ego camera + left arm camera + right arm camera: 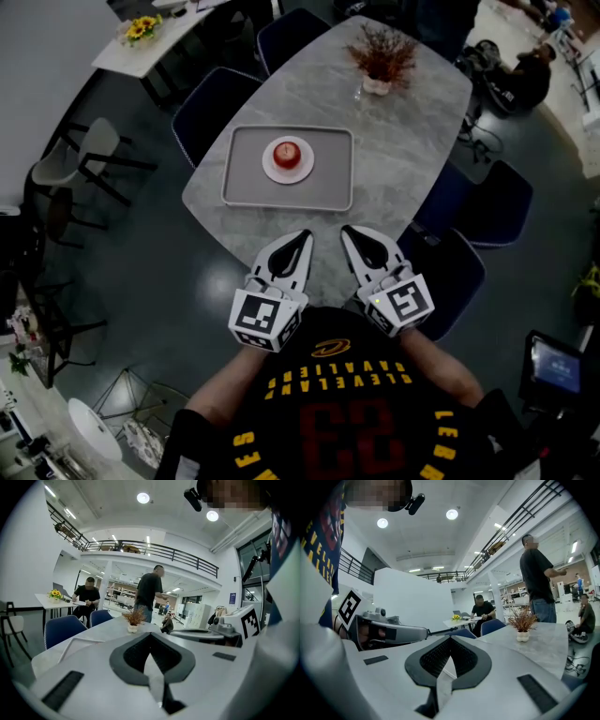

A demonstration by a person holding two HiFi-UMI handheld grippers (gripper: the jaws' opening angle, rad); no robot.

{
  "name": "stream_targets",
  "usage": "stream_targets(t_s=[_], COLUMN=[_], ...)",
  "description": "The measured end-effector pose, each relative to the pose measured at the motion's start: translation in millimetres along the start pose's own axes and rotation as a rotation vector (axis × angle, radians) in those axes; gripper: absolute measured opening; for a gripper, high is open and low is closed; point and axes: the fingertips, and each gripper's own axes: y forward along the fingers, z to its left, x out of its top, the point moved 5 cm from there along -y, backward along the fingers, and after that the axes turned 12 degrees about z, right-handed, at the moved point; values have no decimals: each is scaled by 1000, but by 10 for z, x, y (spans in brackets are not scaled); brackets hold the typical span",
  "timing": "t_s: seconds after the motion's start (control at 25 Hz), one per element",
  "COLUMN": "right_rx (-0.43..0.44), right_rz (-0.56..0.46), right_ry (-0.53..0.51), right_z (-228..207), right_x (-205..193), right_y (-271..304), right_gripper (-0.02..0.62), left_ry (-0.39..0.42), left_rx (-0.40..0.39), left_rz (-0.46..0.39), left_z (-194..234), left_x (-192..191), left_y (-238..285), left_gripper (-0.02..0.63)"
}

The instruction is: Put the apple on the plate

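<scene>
Your left gripper (302, 236) and right gripper (349, 232) hang clenched and empty at the tabletop's (403, 141) near edge, and the apple (287, 153) sits on the plate (272, 172) mid-tabletop, so a careless reach could knock it off.

In the gripper views, the left gripper (150, 635) and right gripper (450, 639) hide the apple (287, 153) and plate (270, 172). One corner of the tray (75, 639) shows.

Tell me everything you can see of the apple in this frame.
The apple is red, round and looks whole, with a lighter spot on top. It sits near the middle of a small pale round plate, which rests on a grey tray. Only the plate touches it; nothing else is in contact with it.
</scene>
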Motion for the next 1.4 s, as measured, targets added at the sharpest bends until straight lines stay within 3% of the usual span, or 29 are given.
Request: stream_targets(t_s=[0.36,0.76,1.12,1.4], right_rx=[-18,18,-1,8], right_rz=[-22,-51,-45,-24], right_ry=[9,-15,-22,7], right_z=[40,142,166,43], right_x=[41,101,110,53], right_y=[-121,-125,-84,80], right_gripper=[6,6,6,6], left_ry=[28,54,42,25], left_rx=[3,20,22,33], left_rz=[-17,-35,-48,-3], left_z=[-74,-67,21,159], left_x=[9,122,86,80], left_y=[-83,-228,-253,-84], left_gripper=[2,2,2,2])
